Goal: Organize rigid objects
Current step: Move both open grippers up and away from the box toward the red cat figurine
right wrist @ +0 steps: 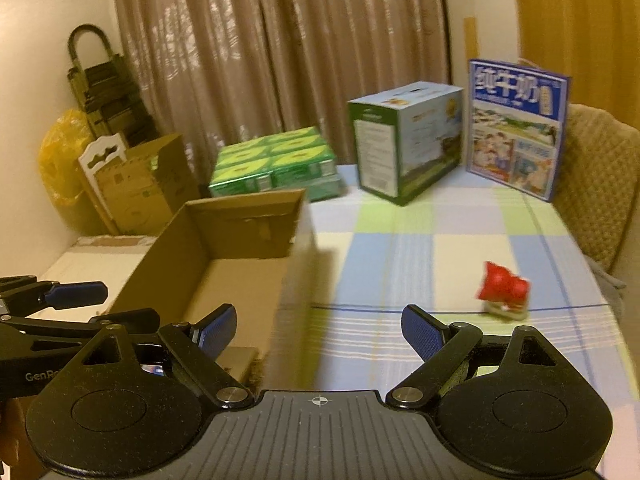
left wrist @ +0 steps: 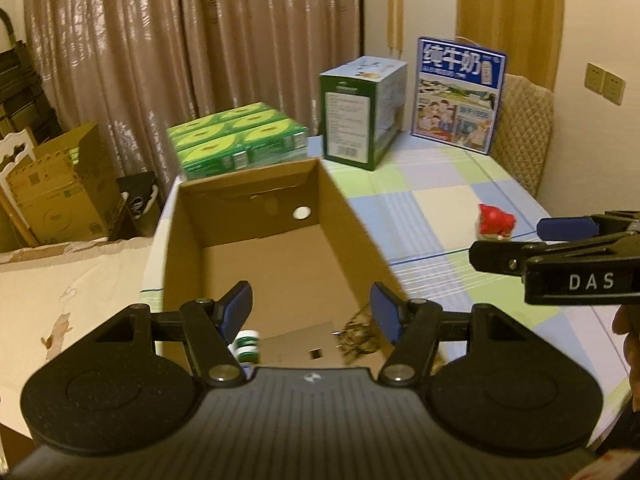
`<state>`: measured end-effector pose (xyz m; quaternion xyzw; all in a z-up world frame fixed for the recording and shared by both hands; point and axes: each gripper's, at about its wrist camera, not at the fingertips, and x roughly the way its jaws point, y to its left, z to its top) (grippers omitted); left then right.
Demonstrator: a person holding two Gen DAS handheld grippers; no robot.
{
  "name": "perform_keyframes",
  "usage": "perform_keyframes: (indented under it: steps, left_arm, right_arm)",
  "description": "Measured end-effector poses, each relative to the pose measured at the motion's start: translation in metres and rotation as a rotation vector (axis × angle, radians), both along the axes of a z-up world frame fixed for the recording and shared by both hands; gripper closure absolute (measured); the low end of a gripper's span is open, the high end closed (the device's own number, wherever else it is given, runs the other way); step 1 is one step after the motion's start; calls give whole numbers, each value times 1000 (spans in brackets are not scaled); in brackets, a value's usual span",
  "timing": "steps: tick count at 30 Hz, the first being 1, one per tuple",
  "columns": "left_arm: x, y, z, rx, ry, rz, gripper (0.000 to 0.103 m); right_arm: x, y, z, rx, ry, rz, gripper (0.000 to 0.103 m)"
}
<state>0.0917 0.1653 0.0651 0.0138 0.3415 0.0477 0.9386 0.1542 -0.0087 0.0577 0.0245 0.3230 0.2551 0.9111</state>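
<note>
An open cardboard box (left wrist: 352, 216) stands on the checked tablecloth; it also shows in the right wrist view (right wrist: 168, 240). Inside its near end lie a small green-and-white bottle (left wrist: 248, 345), a grey flat item (left wrist: 304, 346) and a dark tangled thing (left wrist: 360, 334). My left gripper (left wrist: 312, 312) is open and empty above the box's near end. A red-and-white small object (right wrist: 505, 290) lies on the cloth to the right, also in the left wrist view (left wrist: 496, 222). My right gripper (right wrist: 318, 330) is open and empty over the cloth, left of and nearer than the red object.
At the table's far end stand a pack of green cartons (right wrist: 276, 160), a green-and-blue box (right wrist: 404, 140) and a blue milk carton box (right wrist: 518, 128). A padded chair (right wrist: 600, 184) is at the right. Cardboard boxes (left wrist: 60, 188) sit off the table at left.
</note>
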Motion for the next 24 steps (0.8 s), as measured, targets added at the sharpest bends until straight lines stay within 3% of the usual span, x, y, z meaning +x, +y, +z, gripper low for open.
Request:
perform_keyframes:
  steps: [16,24]
  left_arm:
    - [34,-91,-16,-47,12,-116,41]
    - [53,-127,-27,-62,29,-157,38]
  right_arm:
    - [7,-134,-1,-24,-5,-214,16]
    - [11,-178,-11,-25,20,-280,16]
